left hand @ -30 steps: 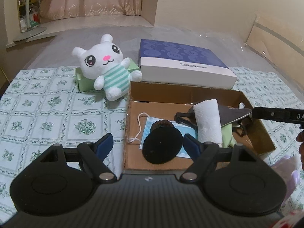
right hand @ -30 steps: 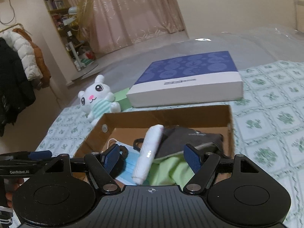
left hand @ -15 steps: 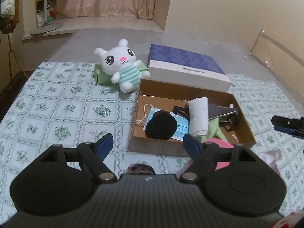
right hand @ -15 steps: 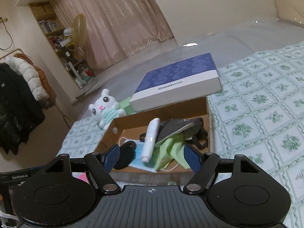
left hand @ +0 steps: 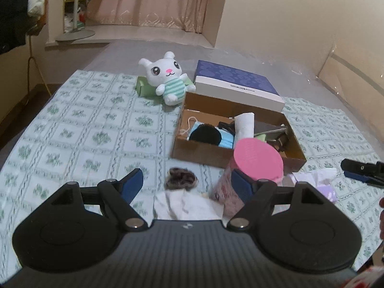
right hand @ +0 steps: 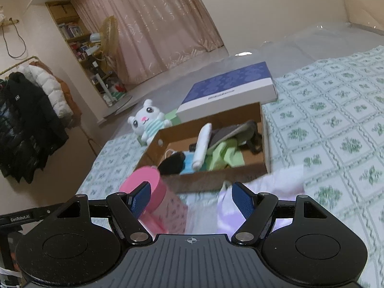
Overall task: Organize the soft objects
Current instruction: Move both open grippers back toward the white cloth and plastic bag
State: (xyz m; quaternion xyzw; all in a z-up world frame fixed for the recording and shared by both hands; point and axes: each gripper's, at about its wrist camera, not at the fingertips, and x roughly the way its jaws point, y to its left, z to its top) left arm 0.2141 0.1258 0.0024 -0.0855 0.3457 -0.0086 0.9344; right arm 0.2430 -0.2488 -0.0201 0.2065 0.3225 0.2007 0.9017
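Both the left gripper [left hand: 187,183] and the right gripper [right hand: 192,198] are hovering with jaws spread wide, gripping nothing. The cardboard box [left hand: 199,152] is sitting at about one o'clock in the left wrist view, holding a black pad [left hand: 206,135], a blue mask [left hand: 226,140] and a rolled white cloth [left hand: 244,126]. A pink-lidded container [left hand: 256,158] is standing against its near wall, with a brown scrunchie [left hand: 181,180] and a white cloth [left hand: 184,204] lying at twelve o'clock.

"GenRobot.AI", white letters, on black bar of left gripper [right hand: 26,219] at lower-left edge of right wrist view. Small dark print strip on white side band of blue box [right hand: 230,88], too small to read in either view. Small white logo mark on black jacket [right hand: 16,97] hanging at left, unreadable. Crosshair mark on right gripper [right hand: 192,199] body, no letters.
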